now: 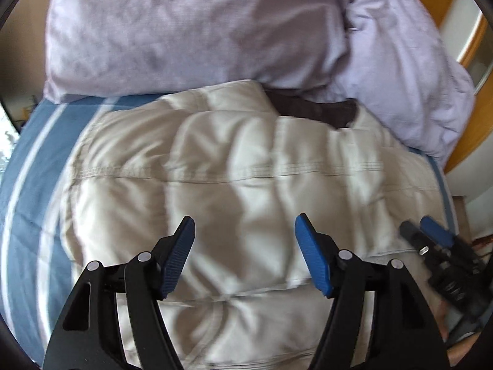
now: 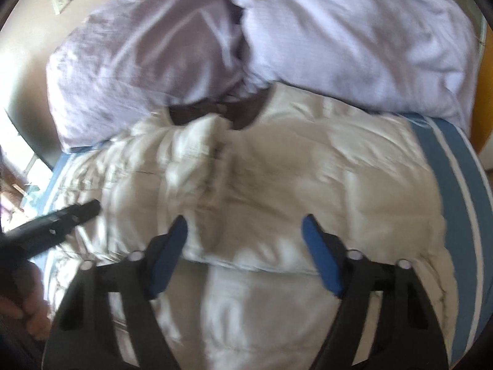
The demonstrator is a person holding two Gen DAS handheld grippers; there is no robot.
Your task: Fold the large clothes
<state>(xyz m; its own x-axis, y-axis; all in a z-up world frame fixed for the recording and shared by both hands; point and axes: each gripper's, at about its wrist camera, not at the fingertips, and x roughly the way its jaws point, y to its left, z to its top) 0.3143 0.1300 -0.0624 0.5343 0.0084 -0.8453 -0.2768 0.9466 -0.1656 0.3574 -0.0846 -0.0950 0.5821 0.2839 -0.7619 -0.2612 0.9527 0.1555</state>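
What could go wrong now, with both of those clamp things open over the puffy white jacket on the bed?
1. The white puffer jacket is thick and looks slippery; the open left gripper or right gripper might pinch only the top layer, so the fold could slide apart.
2. Its dark collar lies against the lilac pillows; a fold toward them may catch or bunch.
3. Both views are blurred, so the quilted seam may be misjudged.

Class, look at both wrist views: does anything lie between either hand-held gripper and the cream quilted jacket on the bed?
Nothing visible does. The left hand-held gripper and right hand-held gripper are both open, directly over the cream quilted jacket. The lilac pillows lie beyond its dark collar, not in the way.
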